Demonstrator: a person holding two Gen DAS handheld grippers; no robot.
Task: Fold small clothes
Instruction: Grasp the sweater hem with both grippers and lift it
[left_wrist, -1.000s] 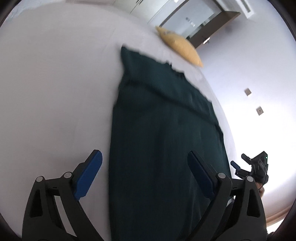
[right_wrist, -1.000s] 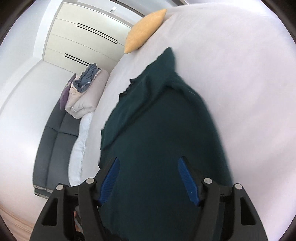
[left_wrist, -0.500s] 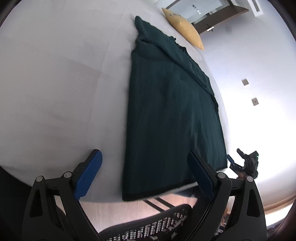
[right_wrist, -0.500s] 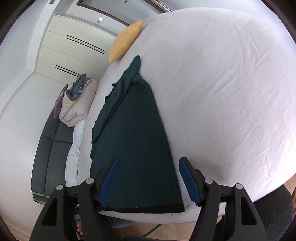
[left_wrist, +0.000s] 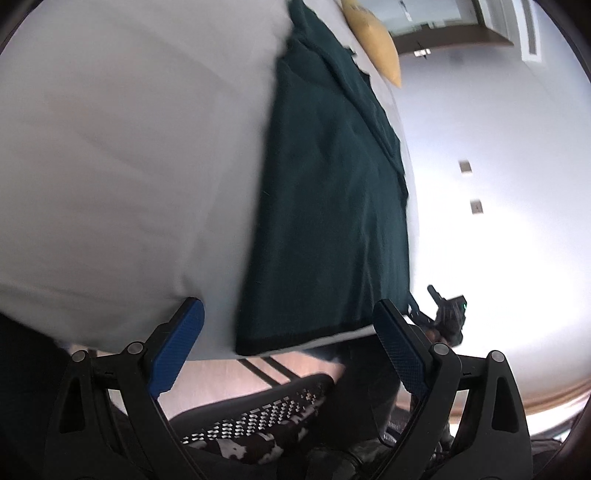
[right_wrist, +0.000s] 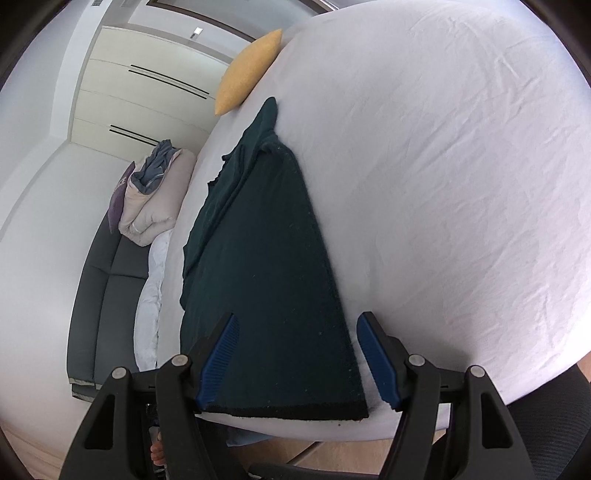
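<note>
A dark green knitted garment (left_wrist: 332, 206) lies flat and lengthwise on the white bed (left_wrist: 129, 166), its black-edged hem at the bed's near edge. My left gripper (left_wrist: 288, 350) hovers open just off that edge, the hem's left corner beyond its blue pads (left_wrist: 177, 347), nothing gripped. In the right wrist view the garment (right_wrist: 266, 277) stretches away from my right gripper (right_wrist: 297, 358). That gripper is open, its blue fingers (right_wrist: 376, 358) straddling the hem's right part without pressing it. The right gripper (left_wrist: 447, 317) also shows small at the hem's far corner in the left wrist view.
A yellow pillow (right_wrist: 247, 74) lies at the bed's far end beyond the garment. A grey sofa (right_wrist: 107, 288) with piled bedding (right_wrist: 155, 199) stands beside the bed (right_wrist: 443, 184). A black mesh chair (left_wrist: 266, 413) and wooden floor sit below the bed's near edge.
Both grippers have drawn back from over the garment to the bed's near edge, so the hem and the floor now show. The left view has also rolled. The garment lies unmoved.
</note>
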